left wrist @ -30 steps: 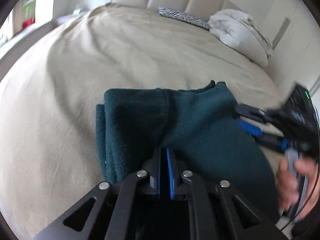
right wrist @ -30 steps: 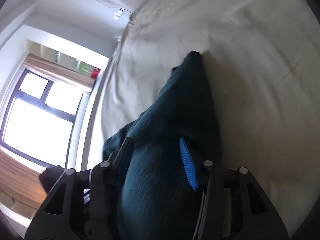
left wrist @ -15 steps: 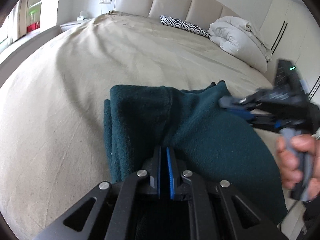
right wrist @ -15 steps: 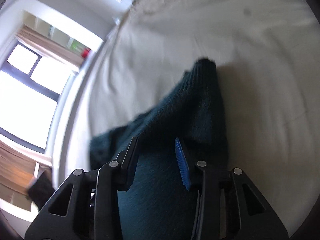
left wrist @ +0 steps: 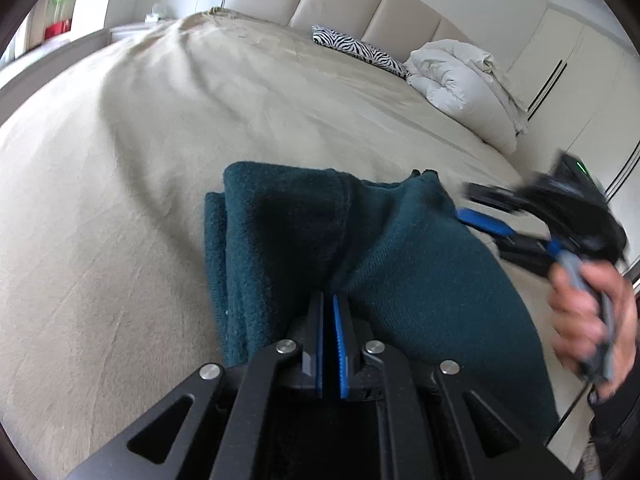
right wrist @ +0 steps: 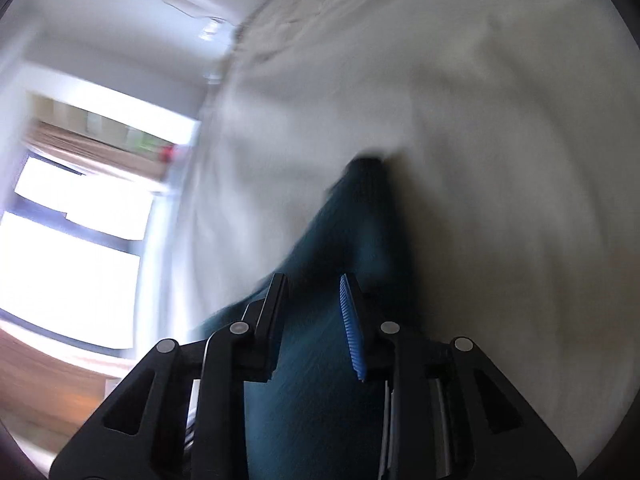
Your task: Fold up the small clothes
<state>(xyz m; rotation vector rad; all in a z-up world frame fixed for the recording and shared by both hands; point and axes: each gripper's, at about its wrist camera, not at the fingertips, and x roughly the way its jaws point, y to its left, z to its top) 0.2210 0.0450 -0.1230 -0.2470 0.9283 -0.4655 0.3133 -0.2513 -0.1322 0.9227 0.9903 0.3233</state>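
A dark teal garment [left wrist: 420, 264] lies folded on the beige bed [left wrist: 160, 160], with a thick stacked edge on its left. My left gripper [left wrist: 328, 296] is shut at the garment's near edge, and a crease in the cloth runs straight into its tips. My right gripper [left wrist: 464, 202], held in a person's hand [left wrist: 588, 312], reaches in at the garment's right edge. In the blurred right wrist view the right gripper [right wrist: 312, 280] has its jaws closing, with the teal cloth [right wrist: 360, 208] between them and a gap still showing.
A white bundled duvet [left wrist: 460, 80] and a zebra-print pillow [left wrist: 356, 48] lie by the padded headboard [left wrist: 340, 0]. Wardrobe doors [left wrist: 580, 80] stand to the right. A bright window [right wrist: 72, 240] is beyond the bed's far side.
The right gripper's jaws have narrowed around the teal cloth, and it has shifted along the garment's right edge. The left gripper stays shut in the same spot on the cloth.
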